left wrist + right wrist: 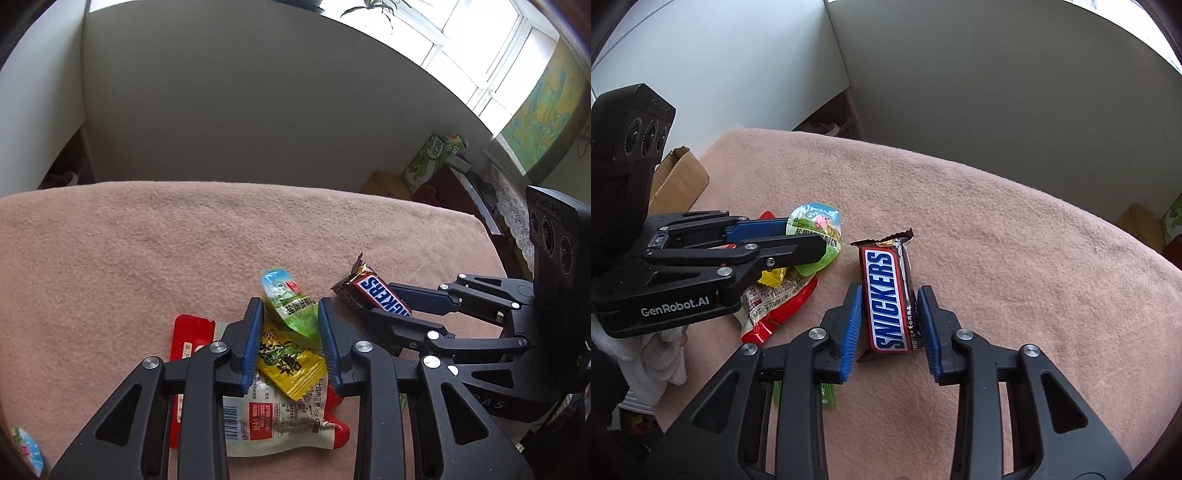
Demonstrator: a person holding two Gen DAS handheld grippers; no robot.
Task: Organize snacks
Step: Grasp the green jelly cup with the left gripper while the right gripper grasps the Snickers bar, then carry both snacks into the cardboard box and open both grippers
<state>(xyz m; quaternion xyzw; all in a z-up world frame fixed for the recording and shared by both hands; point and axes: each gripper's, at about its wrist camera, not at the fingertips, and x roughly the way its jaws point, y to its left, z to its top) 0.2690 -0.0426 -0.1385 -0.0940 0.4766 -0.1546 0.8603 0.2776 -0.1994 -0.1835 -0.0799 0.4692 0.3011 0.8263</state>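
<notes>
in the left wrist view, we hold the left gripper point(291, 345) with its tongs apart, straddling the green-and-blue sealed jelly cup point(290, 301), which leans on the small yellow crinkled sachet point(291, 365); both rest on the red-and-white flat foil pouch point(258, 413), so the snacks form one pile on the pink fleece blanket point(147, 258).

in the right wrist view, the right gripper point(888, 325) brackets the brown snickers bar point(888, 295), tongs apart, not visibly clamped. a brown cardboard box point(679, 181) sits beyond the blanket edge; the left gripper crowds the pile.
</notes>
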